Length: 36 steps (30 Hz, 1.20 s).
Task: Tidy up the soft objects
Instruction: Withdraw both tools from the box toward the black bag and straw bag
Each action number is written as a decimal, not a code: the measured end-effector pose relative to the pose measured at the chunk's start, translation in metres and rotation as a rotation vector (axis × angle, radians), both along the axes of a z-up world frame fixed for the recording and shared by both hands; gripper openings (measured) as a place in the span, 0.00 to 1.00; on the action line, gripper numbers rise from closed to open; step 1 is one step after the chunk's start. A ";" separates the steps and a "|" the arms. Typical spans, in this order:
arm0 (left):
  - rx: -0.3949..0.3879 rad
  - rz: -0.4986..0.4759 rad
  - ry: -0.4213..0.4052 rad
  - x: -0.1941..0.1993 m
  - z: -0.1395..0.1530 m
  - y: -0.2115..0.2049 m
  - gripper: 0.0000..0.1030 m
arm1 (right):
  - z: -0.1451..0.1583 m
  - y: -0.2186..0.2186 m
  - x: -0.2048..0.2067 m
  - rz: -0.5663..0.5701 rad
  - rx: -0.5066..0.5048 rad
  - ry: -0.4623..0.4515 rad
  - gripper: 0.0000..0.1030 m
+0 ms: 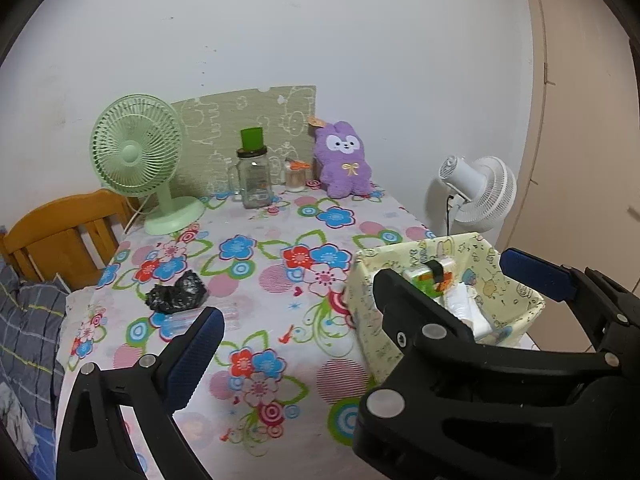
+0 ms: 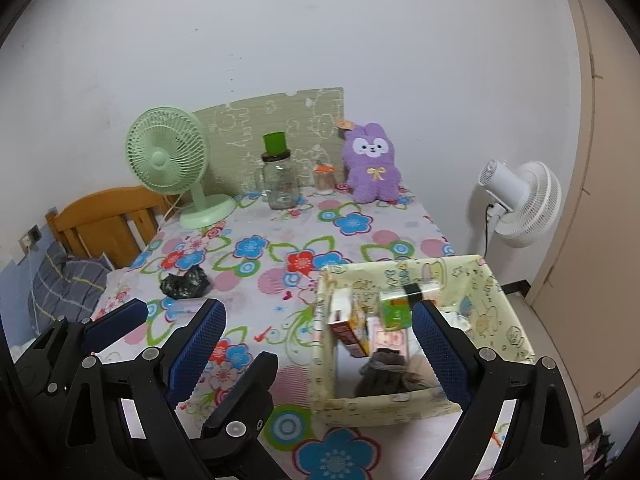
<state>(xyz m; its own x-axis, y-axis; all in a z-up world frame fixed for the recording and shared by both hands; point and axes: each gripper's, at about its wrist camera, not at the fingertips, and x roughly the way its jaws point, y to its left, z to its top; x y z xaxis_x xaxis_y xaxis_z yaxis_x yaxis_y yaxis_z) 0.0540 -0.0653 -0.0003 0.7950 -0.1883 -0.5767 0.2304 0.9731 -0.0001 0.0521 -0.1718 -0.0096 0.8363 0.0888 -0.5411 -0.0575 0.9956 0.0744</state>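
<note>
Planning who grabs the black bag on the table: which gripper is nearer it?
Left. The left gripper hangs just in front of the black bag, jaws open. The right gripper is further right, open around the box.

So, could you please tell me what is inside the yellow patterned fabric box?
The fabric box holds an orange carton, a green packet, a grey cloth bundle and something white. Its near wall hides the bottom.
</note>
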 end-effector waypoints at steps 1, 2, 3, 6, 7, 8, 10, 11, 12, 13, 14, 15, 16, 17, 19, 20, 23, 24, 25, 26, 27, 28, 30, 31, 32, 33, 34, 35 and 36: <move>0.002 0.006 -0.003 -0.001 0.000 0.004 0.98 | 0.000 0.003 0.000 0.005 0.001 -0.002 0.93; 0.004 0.009 -0.004 -0.001 0.000 0.006 0.98 | 0.000 0.007 -0.001 0.012 0.002 -0.003 0.93; 0.006 0.014 -0.005 -0.001 -0.001 0.010 0.98 | -0.001 0.011 0.000 0.019 0.002 -0.003 0.93; 0.006 0.023 -0.001 -0.001 -0.002 0.017 0.98 | -0.002 0.019 0.001 0.036 0.003 0.002 0.93; 0.003 0.026 0.002 -0.001 -0.003 0.021 0.98 | -0.002 0.022 0.002 0.044 0.002 0.005 0.93; 0.002 0.028 0.004 -0.001 -0.003 0.022 0.98 | -0.003 0.025 0.002 0.052 0.002 0.005 0.93; 0.003 0.036 0.003 -0.002 -0.004 0.027 0.98 | -0.003 0.030 0.002 0.063 -0.003 0.006 0.93; 0.003 0.039 0.003 -0.002 -0.005 0.029 0.98 | -0.004 0.034 0.003 0.070 -0.005 0.004 0.93; 0.003 0.042 0.003 -0.002 -0.006 0.031 0.98 | -0.004 0.036 0.003 0.074 -0.006 0.003 0.93; 0.002 0.048 0.004 -0.002 -0.007 0.034 0.98 | -0.005 0.039 0.004 0.079 -0.007 0.004 0.93; 0.000 0.052 0.004 -0.001 -0.007 0.037 0.99 | -0.005 0.041 0.004 0.082 -0.008 0.004 0.93; -0.002 0.056 0.004 -0.001 -0.008 0.039 0.99 | -0.006 0.044 0.005 0.086 -0.008 0.002 0.93; -0.006 0.062 0.006 0.000 -0.009 0.042 0.99 | -0.006 0.047 0.006 0.089 -0.009 0.001 0.93; -0.007 0.066 0.007 0.000 -0.010 0.044 0.99 | -0.007 0.049 0.006 0.091 -0.011 0.000 0.93; -0.010 0.077 0.008 0.002 -0.012 0.050 0.99 | -0.008 0.054 0.009 0.096 -0.019 0.001 0.94; -0.011 0.081 0.007 0.002 -0.012 0.051 0.99 | -0.009 0.058 0.010 0.098 -0.024 0.002 0.95; -0.019 0.092 0.011 0.005 -0.015 0.060 0.99 | -0.011 0.065 0.014 0.108 -0.028 0.001 0.99; -0.021 0.098 0.014 0.007 -0.016 0.063 0.99 | -0.012 0.067 0.015 0.111 -0.028 0.001 0.99; -0.019 0.103 0.017 0.009 -0.018 0.066 0.99 | -0.014 0.070 0.017 0.114 -0.030 0.001 1.00; -0.016 0.109 0.019 0.010 -0.019 0.068 0.99 | -0.015 0.073 0.018 0.114 -0.035 -0.001 1.00; -0.013 0.114 0.021 0.012 -0.021 0.070 0.99 | -0.016 0.076 0.020 0.112 -0.044 -0.005 1.00; -0.008 0.120 0.025 0.014 -0.023 0.073 0.99 | -0.017 0.077 0.020 0.111 -0.050 -0.008 1.00; -0.004 0.127 0.032 0.016 -0.027 0.078 0.99 | -0.019 0.085 0.024 0.114 -0.078 -0.021 1.00; -0.003 0.131 0.036 0.018 -0.029 0.080 0.99 | -0.020 0.087 0.025 0.118 -0.084 -0.022 1.00; -0.003 0.135 0.039 0.019 -0.030 0.083 0.99 | -0.022 0.090 0.028 0.125 -0.088 -0.019 1.00; -0.003 0.139 0.042 0.021 -0.032 0.086 0.99 | -0.024 0.092 0.030 0.132 -0.088 -0.014 1.00; -0.001 0.145 0.045 0.023 -0.034 0.089 0.99 | -0.026 0.095 0.033 0.142 -0.087 -0.007 1.00; 0.000 0.148 0.047 0.024 -0.036 0.091 0.99 | -0.028 0.097 0.036 0.151 -0.086 -0.002 1.00; 0.003 0.153 0.050 0.026 -0.038 0.094 0.99 | -0.030 0.101 0.039 0.161 -0.087 0.000 1.00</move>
<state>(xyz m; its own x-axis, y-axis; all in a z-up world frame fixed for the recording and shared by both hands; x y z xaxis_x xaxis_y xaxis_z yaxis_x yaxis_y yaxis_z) 0.0802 0.0287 -0.0382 0.7843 -0.0658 -0.6169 0.0797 0.9968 -0.0050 0.0914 -0.0712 -0.0396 0.8152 0.1743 -0.5523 -0.2164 0.9762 -0.0113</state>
